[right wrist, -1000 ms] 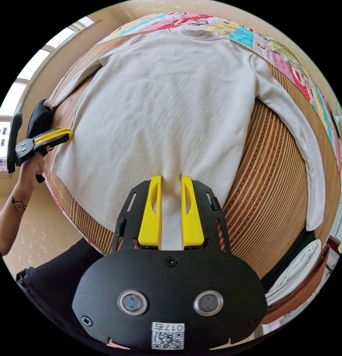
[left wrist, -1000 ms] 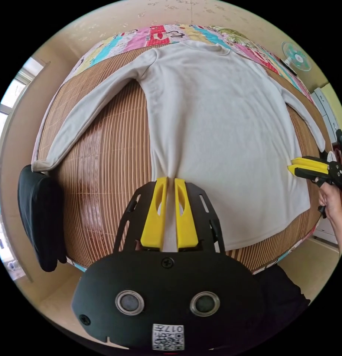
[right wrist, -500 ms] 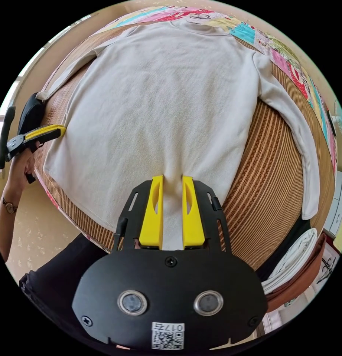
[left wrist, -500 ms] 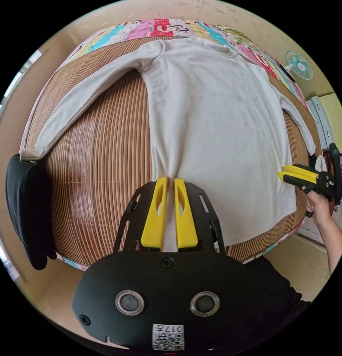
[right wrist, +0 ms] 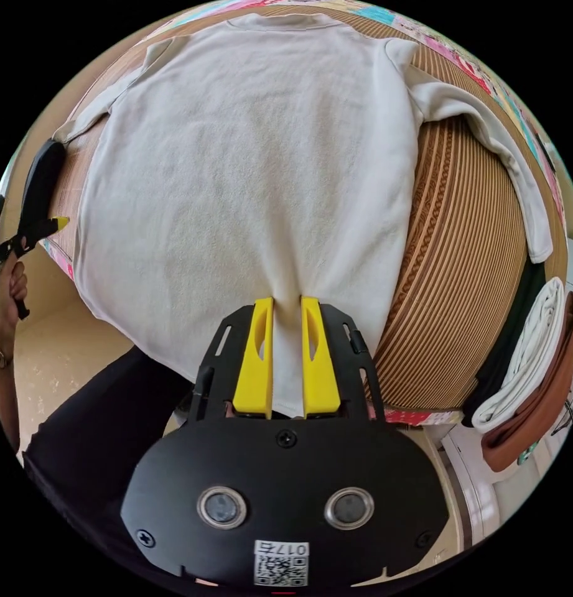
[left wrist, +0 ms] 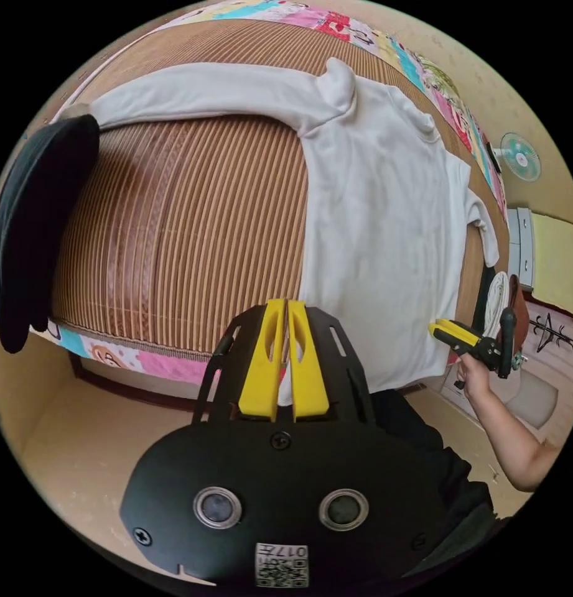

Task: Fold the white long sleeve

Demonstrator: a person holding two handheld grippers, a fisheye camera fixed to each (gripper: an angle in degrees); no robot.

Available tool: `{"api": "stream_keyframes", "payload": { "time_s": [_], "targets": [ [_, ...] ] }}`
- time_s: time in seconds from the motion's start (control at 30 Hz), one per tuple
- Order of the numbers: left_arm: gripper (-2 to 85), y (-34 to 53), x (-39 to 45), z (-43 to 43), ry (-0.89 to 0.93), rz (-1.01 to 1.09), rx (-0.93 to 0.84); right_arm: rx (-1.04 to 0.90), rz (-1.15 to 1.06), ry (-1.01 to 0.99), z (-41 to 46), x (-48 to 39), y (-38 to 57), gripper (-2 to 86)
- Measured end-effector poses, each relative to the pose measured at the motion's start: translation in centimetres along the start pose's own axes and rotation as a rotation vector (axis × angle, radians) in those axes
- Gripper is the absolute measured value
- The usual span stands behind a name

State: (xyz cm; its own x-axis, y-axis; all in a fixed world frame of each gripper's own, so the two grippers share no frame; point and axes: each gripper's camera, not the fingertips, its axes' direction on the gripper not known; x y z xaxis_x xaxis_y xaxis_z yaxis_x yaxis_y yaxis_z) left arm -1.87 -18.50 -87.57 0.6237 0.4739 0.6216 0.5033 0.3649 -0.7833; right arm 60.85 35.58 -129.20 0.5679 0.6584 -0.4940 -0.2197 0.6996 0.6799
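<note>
The white long sleeve shirt (left wrist: 373, 205) lies flat on a bamboo mat (left wrist: 174, 217) on a bed, with its hem drawn over the near edge. My left gripper (left wrist: 285, 305) is shut on one hem corner. My right gripper (right wrist: 287, 301) is shut on the other hem corner of the shirt (right wrist: 255, 155). In the left gripper view the right gripper (left wrist: 438, 327) shows at the far hem corner, held by a hand. In the right gripper view the left gripper (right wrist: 57, 222) shows at the left edge. Both sleeves trail out sideways, bunched at the shoulders.
A black cloth (left wrist: 37, 217) hangs over the mat's corner. A folded stack of white and brown clothes (right wrist: 535, 367) sits beside the bed. A fan (left wrist: 519, 157) stands by the wall. A person's dark clothing fills the space below the grippers, over a pale floor.
Both grippers have drawn back toward the person, dragging the shirt down the mat. Its hem now hangs over the bed's edge and the sleeves have bunched at the shoulders.
</note>
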Motion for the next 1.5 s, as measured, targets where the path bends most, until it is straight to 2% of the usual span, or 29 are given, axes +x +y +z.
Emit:
{"api": "stream_keyframes", "payload": {
  "time_s": [0.23, 0.73, 1.5],
  "targets": [
    [-1.0, -3.7, 5.7, -4.1, -0.089, -0.003, 0.144, -0.057, -0.008, -0.063, 0.2, 1.5, -2.5, 7.7],
    [-1.0, 0.2, 11.6, -8.0, -0.14, -0.006, 0.285, -0.037, -0.031, -0.013, 0.9, 1.1, -5.0, 7.6],
    [-1.0, 2.8, 14.2, -6.7, -0.123, -0.004, 0.287, -0.065, -0.037, -0.024, 0.8, 1.5, -7.4, 7.6]
  ]
}}
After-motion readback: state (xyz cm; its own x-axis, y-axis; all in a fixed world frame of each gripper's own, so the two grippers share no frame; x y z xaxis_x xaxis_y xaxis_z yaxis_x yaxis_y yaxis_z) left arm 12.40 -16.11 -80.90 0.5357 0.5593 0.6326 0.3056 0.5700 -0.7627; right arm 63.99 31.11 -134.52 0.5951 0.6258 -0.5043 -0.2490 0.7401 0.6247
